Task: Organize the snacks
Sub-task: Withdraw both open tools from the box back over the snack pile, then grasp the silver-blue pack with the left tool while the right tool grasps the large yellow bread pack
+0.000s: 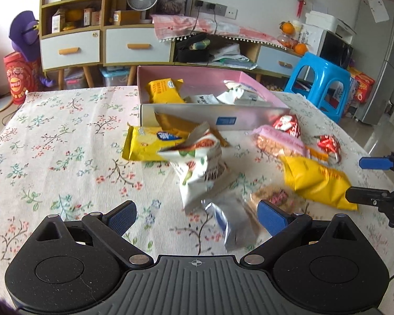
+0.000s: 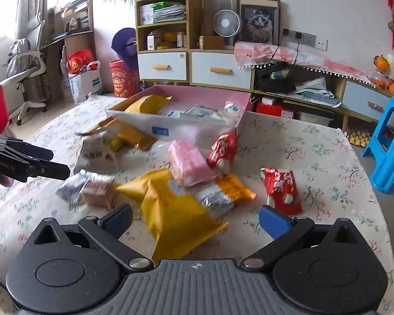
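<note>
While the left gripper (image 1: 197, 216) hovers low over the floral tablecloth (image 1: 65, 136), its jaws stand wide apart and grip nothing; a crumpled white packet (image 1: 199, 168) and a silver packet (image 1: 228, 220) lie between and just ahead of them. The right gripper (image 2: 195, 221) is likewise spread and empty, with a large yellow packet (image 2: 176, 215) lying between its fingers. Loose snacks, including a pink packet (image 2: 190, 164) and two red packets (image 2: 282, 189), lie scattered before the pink box (image 1: 252, 81), which already holds a yellow packet (image 1: 164, 90) and white wrappers.
</note>
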`<state>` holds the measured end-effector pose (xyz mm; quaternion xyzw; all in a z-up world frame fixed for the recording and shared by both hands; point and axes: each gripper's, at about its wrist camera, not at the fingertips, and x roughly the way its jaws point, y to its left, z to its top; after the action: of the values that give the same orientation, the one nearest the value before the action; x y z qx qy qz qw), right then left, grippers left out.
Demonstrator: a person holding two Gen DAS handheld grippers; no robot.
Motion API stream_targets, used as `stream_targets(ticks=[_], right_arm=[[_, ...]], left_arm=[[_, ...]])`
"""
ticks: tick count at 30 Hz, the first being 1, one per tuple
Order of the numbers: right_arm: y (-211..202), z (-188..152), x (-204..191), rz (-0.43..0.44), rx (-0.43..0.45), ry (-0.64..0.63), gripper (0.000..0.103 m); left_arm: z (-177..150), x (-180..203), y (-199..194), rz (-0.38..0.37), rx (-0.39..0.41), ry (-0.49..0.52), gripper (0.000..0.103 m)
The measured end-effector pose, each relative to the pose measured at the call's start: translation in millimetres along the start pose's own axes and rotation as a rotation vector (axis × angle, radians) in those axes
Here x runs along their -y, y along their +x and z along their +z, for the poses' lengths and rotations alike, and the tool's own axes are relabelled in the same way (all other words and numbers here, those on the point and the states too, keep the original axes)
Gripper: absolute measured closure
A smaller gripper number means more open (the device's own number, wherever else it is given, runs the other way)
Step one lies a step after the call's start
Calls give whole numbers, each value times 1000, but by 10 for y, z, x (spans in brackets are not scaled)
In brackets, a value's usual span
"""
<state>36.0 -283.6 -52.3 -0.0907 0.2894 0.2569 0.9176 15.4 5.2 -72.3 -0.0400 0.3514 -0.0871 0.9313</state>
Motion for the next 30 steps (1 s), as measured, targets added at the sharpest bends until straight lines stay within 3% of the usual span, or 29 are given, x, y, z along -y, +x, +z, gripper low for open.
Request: stream_targets(ticks=[11,15,24,30], right_arm=[[115,13,-168,-2,-29,-100,11],[204,29,-133,8,-60,-102,16],[323,105,-148,39,-107,-104,38],[285,65,-292,126,-117,-160,42]], left_arm=[[-132,248,110,-16,-20,85,9],[-144,314,154,-26,-39,98,20],[-143,323,147,-31,-29,120,48],[-174,225,105,-22,-19,119,50]])
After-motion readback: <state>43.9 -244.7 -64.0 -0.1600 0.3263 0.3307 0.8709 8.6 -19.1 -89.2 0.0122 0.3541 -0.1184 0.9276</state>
